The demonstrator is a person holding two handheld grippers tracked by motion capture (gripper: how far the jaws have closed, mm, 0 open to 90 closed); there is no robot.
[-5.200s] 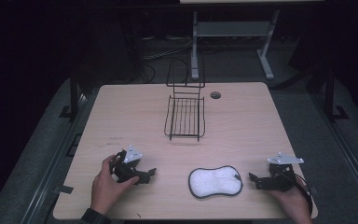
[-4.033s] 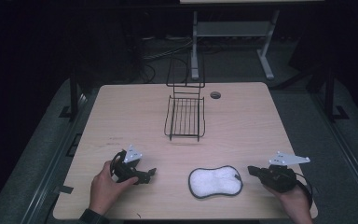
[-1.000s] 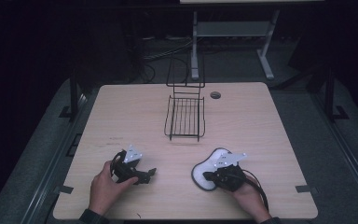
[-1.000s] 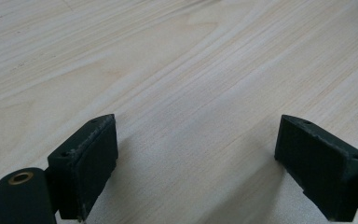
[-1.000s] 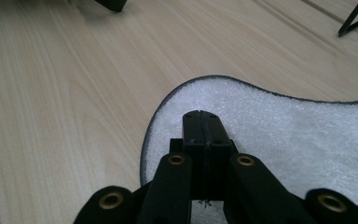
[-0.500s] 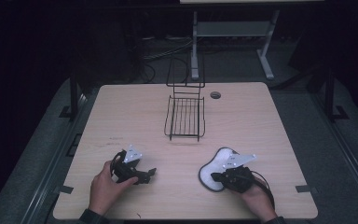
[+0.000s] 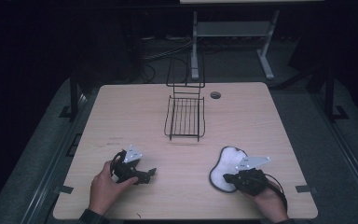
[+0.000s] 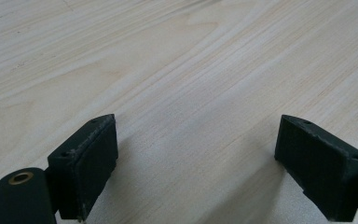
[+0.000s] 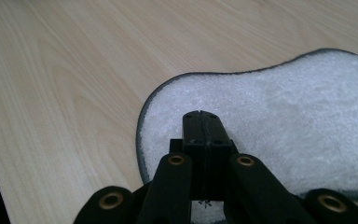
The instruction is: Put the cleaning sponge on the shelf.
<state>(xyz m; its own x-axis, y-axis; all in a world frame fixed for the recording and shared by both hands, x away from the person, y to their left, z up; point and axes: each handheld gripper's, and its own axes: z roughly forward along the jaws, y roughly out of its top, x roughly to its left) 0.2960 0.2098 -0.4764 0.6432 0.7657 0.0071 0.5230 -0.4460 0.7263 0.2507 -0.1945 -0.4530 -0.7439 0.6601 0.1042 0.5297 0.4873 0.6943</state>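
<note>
Right gripper of mine has its jaws pressed together over the near end of the white pad, which lies flat on the table in front of the wire basket. Can't honestly tell if any fabric is pinched between them, the angle's bad. Left gripper just sits wide open on bare wood, holding nothing. So nothing's lifted yet; if the basket's the goal, basically everything's left.
</note>
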